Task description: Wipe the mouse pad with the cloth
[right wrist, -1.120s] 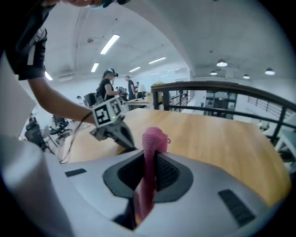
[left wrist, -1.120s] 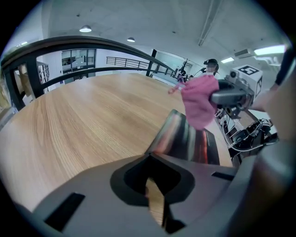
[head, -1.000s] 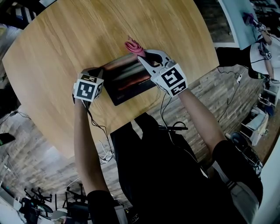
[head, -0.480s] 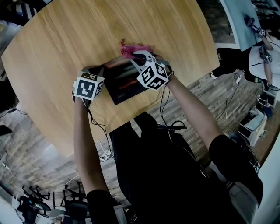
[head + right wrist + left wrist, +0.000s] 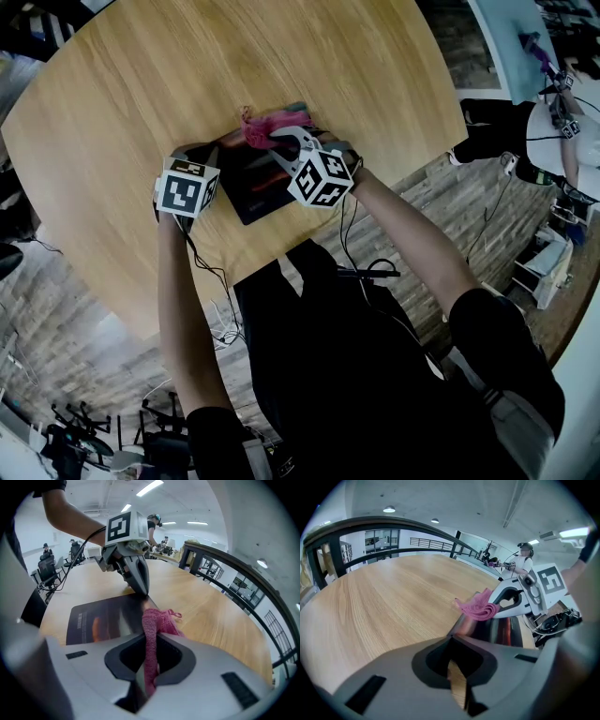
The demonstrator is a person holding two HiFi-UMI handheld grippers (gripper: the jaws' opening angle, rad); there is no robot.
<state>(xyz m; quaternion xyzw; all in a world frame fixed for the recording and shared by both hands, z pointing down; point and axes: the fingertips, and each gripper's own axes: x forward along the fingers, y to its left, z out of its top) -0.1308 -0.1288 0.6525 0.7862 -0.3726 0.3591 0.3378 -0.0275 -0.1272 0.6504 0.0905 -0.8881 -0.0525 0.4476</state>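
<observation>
**Wipe in progress on the round pale-wood table (image 5: 141, 84)**
The dark rectangular printed mouse pad (image 5: 258, 192) is pinned at one corner by the left gripper's (image 5: 143, 591) closed jaws. The right gripper (image 5: 493, 607) pinches the pink knitted cloth (image 5: 258, 129) at the pad's far edge. Most strokes probably remain.

Head overhead, gripper views opposed, sharing pad (image 5: 255, 187)

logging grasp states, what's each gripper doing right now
left gripper: closed, tips on the mouse pad's edge
right gripper: closed on the pink cloth
</observation>
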